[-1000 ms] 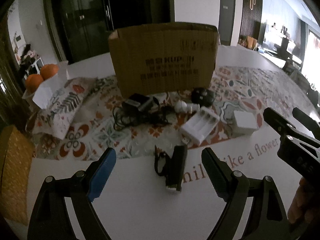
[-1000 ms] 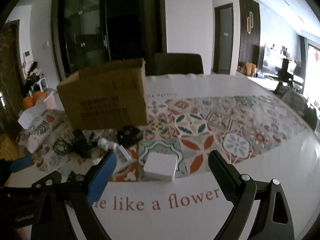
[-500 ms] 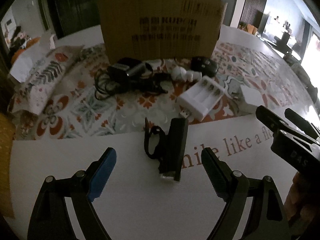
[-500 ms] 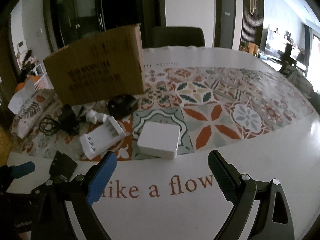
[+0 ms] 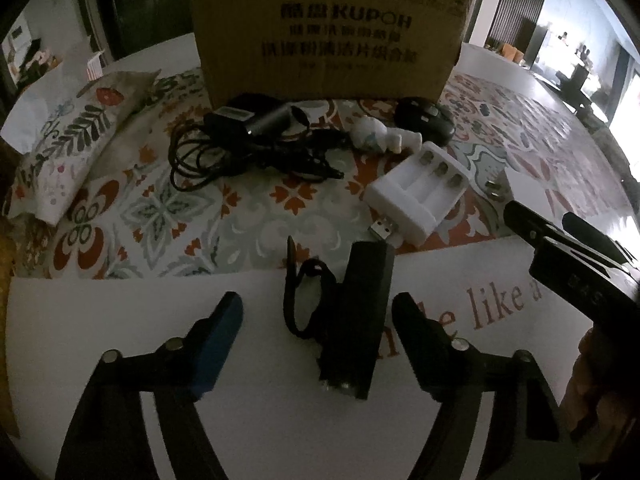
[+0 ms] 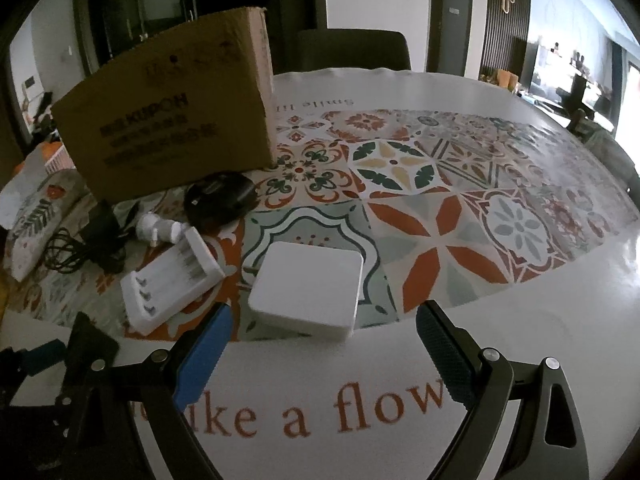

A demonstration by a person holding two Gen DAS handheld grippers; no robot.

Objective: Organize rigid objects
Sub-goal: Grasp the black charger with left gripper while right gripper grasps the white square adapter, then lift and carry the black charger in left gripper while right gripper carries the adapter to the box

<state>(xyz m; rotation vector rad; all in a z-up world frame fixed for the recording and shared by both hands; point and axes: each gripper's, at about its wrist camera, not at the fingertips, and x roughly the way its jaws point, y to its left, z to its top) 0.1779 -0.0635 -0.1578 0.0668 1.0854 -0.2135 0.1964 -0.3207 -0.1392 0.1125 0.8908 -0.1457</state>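
Both views are being rendered dim and underexposed. Daylight is being admitted from windows [image 6: 624, 92] at 2 o'clock and blown out there. Glare is being thrown across the table [image 6: 600, 280] at 3 o'clock. Edges are being bent and vignetted by fisheye distortion.

left side: left gripper [image 5: 316, 316] wide open, black flashlight [image 5: 354, 316] lies btwn the fingers w/ bare table each side
behind flashlight: white battery charger [image 5: 420, 192] just past its far end, usb plug nearly touching, tight
back: cardboard box [image 5: 328, 32] walls off the far side, cable tangle [image 5: 240, 152] + black mouse [image 5: 424, 120] in front of it
right side: right gripper [image 6: 324, 348] open, white square box [image 6: 310, 288] just ahead, charger close on its left
far right: tablecloth [image 6: 480, 200] open, easy pass
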